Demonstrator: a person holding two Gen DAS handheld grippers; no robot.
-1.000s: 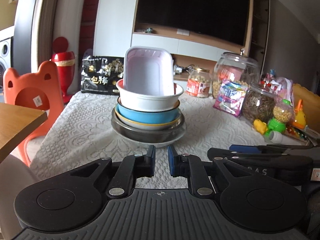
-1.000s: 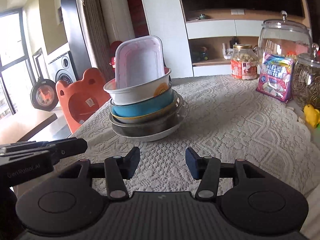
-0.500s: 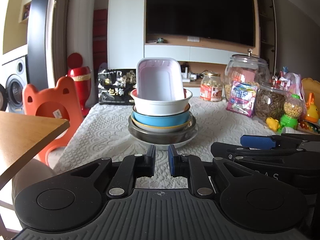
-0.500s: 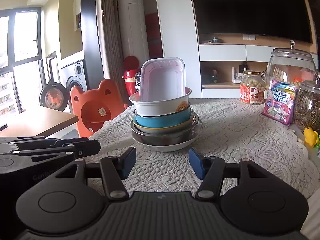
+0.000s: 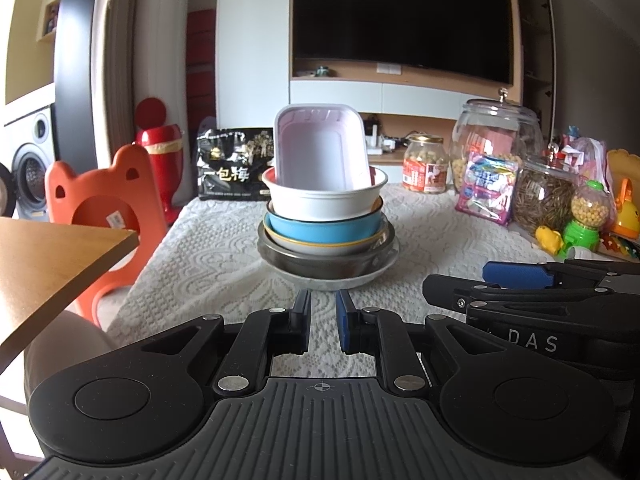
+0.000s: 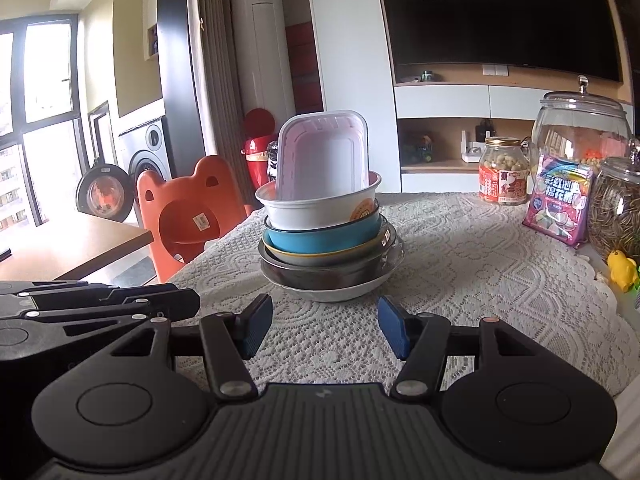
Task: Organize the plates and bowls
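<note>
At table centre, left-wrist view: one stack of dishes (image 5: 326, 220) on the lace tablecloth (image 5: 432, 236), made up from the bottom of a pale plate (image 5: 340, 280), a steel bowl (image 5: 320, 264), a yellow-rimmed dish, a blue bowl (image 5: 324, 228), a white bowl (image 5: 320, 204) and a pink rectangular tray (image 5: 320, 152) propped nearly upright inside it, leaning to the far side. Left gripper (image 5: 323, 316) near the stack, apart from it, jaws almost together and empty. Risk judged: the tray rests only on the white bowl's rim and could tip out if the pile is nudged. Right of the stack: glass jars (image 5: 496, 136) and snack packets; a falling tray could strike them. From the right-wrist view: same stack (image 6: 326, 236), same lean of the tray (image 6: 322, 156). Right gripper (image 6: 325, 326) short of the plate, jaws about half apart, nothing between them. Risk judged: lifting a lower bowl first would carry the loose tray along; lace may snag or drag under the plate (image 6: 340, 290).
</note>
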